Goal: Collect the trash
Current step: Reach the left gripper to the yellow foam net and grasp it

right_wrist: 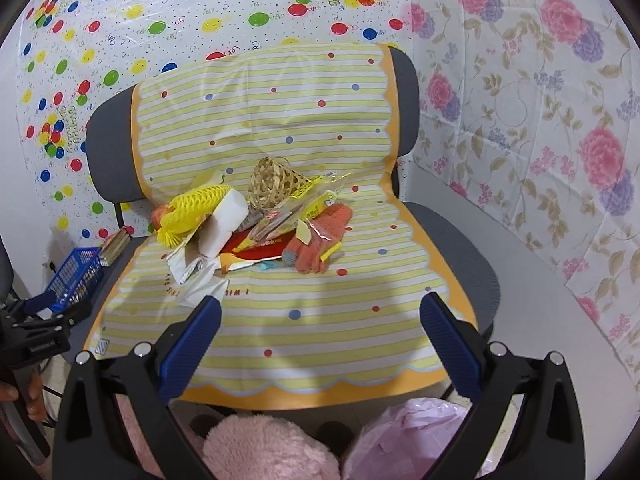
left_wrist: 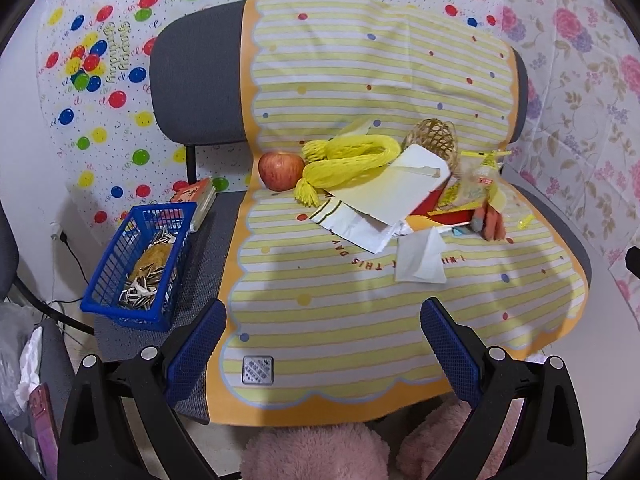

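Approach step: left claw (left_wrist: 323, 334) and right claw (right_wrist: 320, 330), both spread wide and empty, face the trash pile (left_wrist: 404, 192) at frame centre on the chair cover (left_wrist: 360, 320). Next: advance, grip the tissue (left_wrist: 420, 258), presumably carry it to the blue basket (left_wrist: 138, 264) at left.

You're looking at a grey office chair (left_wrist: 192, 80) draped with a yellow-striped, orange-edged cloth (left_wrist: 360, 312) over its back and seat. On the cloth near the backrest lies a heap: an apple (left_wrist: 279, 170), yellow foam netting (left_wrist: 344, 160), a white envelope (left_wrist: 384, 196), a woven basket (left_wrist: 432, 140), an orange glove (right_wrist: 316, 240) and wrappers. On the bare seat to the left sit a blue basket (left_wrist: 136, 268) and a small book (left_wrist: 198, 198).
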Available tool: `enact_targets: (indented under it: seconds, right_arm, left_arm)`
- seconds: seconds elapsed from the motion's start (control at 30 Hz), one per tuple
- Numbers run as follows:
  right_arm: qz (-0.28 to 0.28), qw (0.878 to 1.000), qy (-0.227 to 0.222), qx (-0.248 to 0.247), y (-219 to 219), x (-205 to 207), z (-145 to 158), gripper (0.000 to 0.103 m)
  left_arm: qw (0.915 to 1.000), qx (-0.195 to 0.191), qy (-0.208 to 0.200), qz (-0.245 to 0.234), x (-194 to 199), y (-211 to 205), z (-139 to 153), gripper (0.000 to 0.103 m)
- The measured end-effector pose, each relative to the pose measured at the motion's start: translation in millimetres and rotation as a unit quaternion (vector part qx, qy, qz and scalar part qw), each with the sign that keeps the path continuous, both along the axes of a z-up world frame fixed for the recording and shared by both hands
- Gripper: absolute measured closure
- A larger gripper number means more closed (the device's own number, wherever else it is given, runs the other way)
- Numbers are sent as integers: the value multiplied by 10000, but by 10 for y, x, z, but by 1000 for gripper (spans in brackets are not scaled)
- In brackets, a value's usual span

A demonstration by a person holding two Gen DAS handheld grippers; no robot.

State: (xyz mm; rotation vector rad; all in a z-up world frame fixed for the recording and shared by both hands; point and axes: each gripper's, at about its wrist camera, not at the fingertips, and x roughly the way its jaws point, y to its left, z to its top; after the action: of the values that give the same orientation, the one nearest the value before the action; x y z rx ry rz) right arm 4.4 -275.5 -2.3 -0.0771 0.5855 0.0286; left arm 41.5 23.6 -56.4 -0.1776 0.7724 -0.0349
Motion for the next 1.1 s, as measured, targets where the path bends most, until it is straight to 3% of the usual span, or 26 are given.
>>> enact_targets:
  seconds: [0.03,0.1,0.2,0.4,0.63,0.8,0.9,1.1]
  right_arm:
    - [10,10000,-29,67,10,30,-5,6]
    - [62,9999,-89,36,37,119,5,6]
    - [111,9999,-49,-38,75,267,12,6]
    - [212,9995,98,-214,181,605,41,6]
    - [268,9994,195,-83,218,964,43,6]
    - [302,9994,148,-14,207,1140,19,8]
    - [413,9990,189,-59,223,1201,-11,20]
    - [452,9982,329,-201,249,1331,-87,20]
  left_arm:
    - [9997,-4,-237,28,29,32,6,7]
    - [9996,36,-264,68,144,114,18,7]
    - [9991,413,-47,1,289,136,13,8]
    - [9937,988,-436,-304,662,-19,144,8]
    - [9911,811,-463,-948,1164,-179,88,8]
    - [9894,726,-502,-1153,1416,-278,-14,8]
    - [9859,975,-567,-1232,1589,-339,-53,8]
    - [9740,1648,-445,-1487,1933,-455,-214,8]
